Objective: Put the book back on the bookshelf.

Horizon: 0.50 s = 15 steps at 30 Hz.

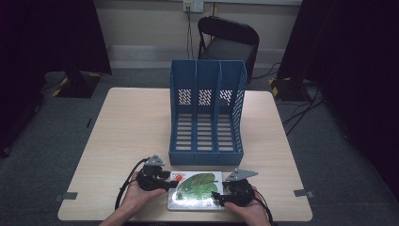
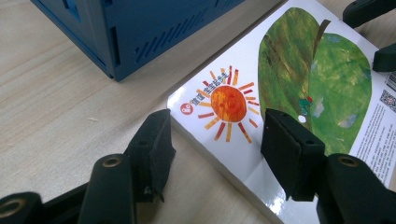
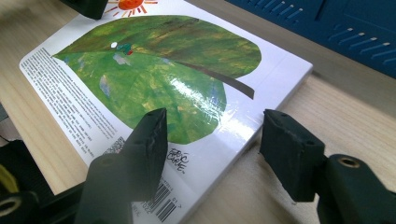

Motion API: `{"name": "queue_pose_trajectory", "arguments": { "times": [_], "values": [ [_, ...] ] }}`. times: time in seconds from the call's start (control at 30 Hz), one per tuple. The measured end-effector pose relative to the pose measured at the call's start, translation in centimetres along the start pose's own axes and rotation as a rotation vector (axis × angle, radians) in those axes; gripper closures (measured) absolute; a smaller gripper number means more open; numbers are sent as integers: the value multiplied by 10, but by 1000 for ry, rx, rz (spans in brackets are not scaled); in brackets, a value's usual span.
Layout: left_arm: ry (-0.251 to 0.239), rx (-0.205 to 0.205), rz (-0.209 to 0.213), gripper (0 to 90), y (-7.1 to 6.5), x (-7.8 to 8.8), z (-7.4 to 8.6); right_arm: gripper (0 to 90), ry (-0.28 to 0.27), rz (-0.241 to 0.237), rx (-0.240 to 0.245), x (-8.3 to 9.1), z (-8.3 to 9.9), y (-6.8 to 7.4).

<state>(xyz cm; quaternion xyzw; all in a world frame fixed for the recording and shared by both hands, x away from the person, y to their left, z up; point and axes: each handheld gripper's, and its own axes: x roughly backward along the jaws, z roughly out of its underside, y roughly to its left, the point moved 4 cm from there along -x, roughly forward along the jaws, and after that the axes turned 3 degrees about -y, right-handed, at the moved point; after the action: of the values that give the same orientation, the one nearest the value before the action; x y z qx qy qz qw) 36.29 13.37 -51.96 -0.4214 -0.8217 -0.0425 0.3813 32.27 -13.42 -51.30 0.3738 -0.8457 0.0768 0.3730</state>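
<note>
My book [image 1: 195,189], the one with the big green leaf and the orange sun on its cover, lay flat on the bench [image 1: 131,132] near my edge, just in front of the blue file rack [image 1: 207,110]. My left gripper [image 1: 172,184] sat at the book's left corner: one jaw over the cover by the sun, the other down on the bench beside the spine, pads apart and not pressing, so it was released. My right gripper [image 1: 217,195] straddled the right corner the same way, one jaw above the printed cover near the barcode, the other over bare wood, and it too gripped nothing. Both hands rested low at the bench edge.
</note>
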Motion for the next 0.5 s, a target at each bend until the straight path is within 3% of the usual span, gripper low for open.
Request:
{"name": "queue_pose_trajectory", "arguments": {
  "times": [0.23,0.5],
  "values": [
    [-3,7,0,452,4,0,-1,429,6,-10,10,0,0,3],
    [-4,-3,-13,358,4,0,-1,419,9,-24,22,-4,-3,6]
  ]
}}
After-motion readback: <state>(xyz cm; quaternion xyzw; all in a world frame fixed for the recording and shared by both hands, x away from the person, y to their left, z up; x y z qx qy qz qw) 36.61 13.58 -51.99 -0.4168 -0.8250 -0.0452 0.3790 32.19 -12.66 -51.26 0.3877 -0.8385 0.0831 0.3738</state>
